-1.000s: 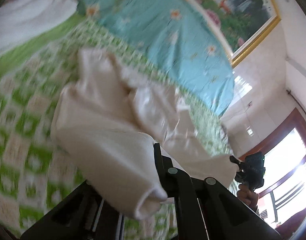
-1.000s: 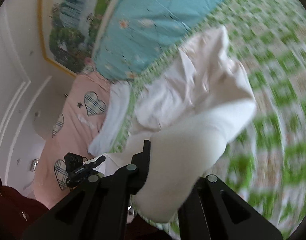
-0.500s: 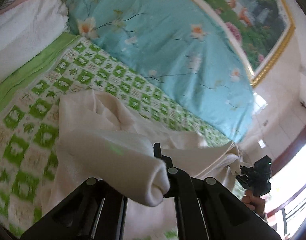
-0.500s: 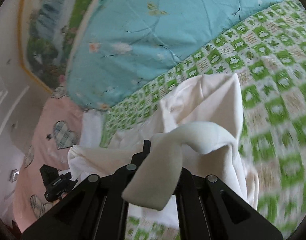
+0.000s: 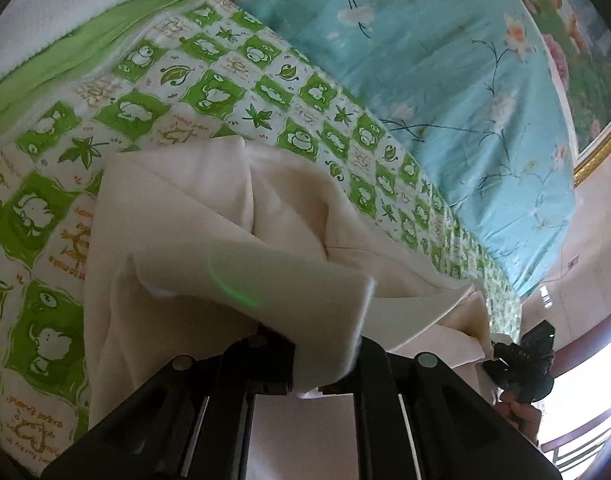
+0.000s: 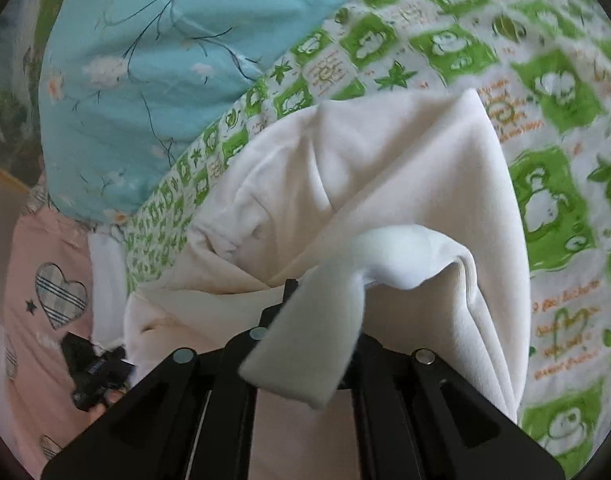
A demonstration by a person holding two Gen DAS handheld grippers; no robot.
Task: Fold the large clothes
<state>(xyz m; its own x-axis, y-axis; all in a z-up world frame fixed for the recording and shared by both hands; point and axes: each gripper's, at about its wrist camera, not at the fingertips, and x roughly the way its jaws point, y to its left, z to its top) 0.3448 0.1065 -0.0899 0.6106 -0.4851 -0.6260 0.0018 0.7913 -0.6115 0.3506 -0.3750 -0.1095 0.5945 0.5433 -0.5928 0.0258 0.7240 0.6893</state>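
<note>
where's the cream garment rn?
The cream garment lies on the green-and-white checked bedsheet, just below the blue floral quilt. Its near edge is draped over both grippers; the right wrist view shows it centre frame.

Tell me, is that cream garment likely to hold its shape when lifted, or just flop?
Probably flop: the cream garment droops over the right tool and sags into soft folds on the checked bedsheet. It looks fairly thick, perhaps fleece, so likely light but bulky. The edge pinched in the left tool bends over without creasing sharply, suggesting nothing stiff.
</note>
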